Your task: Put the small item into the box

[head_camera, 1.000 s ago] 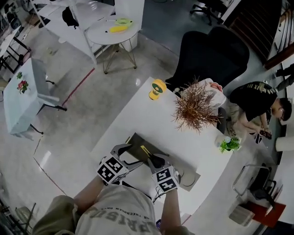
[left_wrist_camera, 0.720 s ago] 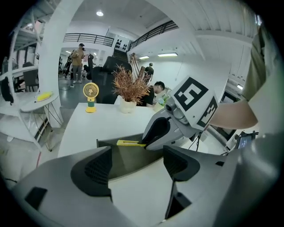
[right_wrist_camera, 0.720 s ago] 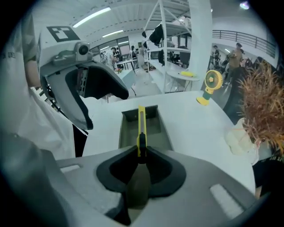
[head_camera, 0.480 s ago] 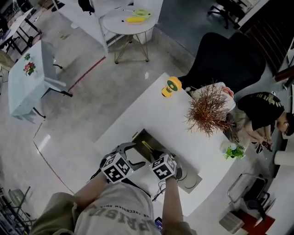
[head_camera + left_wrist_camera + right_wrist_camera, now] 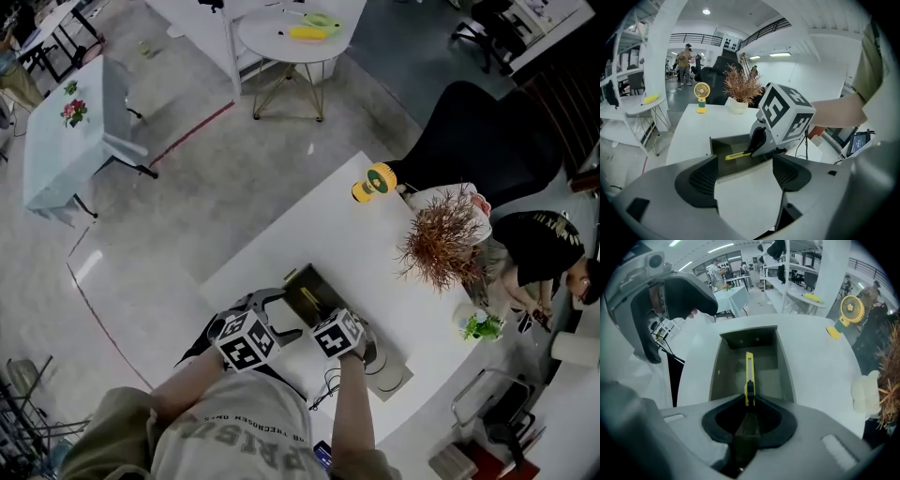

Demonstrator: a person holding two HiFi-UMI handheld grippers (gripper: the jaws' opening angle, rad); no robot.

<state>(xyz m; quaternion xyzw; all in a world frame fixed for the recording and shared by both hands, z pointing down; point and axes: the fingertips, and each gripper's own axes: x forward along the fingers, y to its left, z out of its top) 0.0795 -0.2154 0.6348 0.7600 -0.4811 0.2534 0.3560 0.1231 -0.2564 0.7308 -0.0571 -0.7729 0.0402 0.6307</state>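
Note:
An open olive-grey box (image 5: 307,282) lies on the white table (image 5: 328,225), nearest me. My right gripper (image 5: 749,405) is shut on a slim yellow utility knife (image 5: 749,372). The knife points forward over the box's inside (image 5: 765,369) and sits level, above the floor of the box. In the left gripper view the knife (image 5: 737,155) juts out of the right gripper (image 5: 757,142) across the box (image 5: 725,140). My left gripper (image 5: 746,177) stands open just short of the box's near wall, with only bare table between its fingers. In the head view both grippers' marker cubes sit side by side, left (image 5: 246,339) and right (image 5: 336,335).
A yellow desk fan (image 5: 375,180) stands at the table's far end. A dried plant in a white pot (image 5: 446,239) and a small green plant (image 5: 480,325) stand to the right. A seated person (image 5: 544,246) and a black chair (image 5: 483,131) are behind. Black cable (image 5: 330,384) lies near me.
The head view has shifted, so the table sits further right in it. Both grippers keep their places at the box, and the knife stays in the right one.

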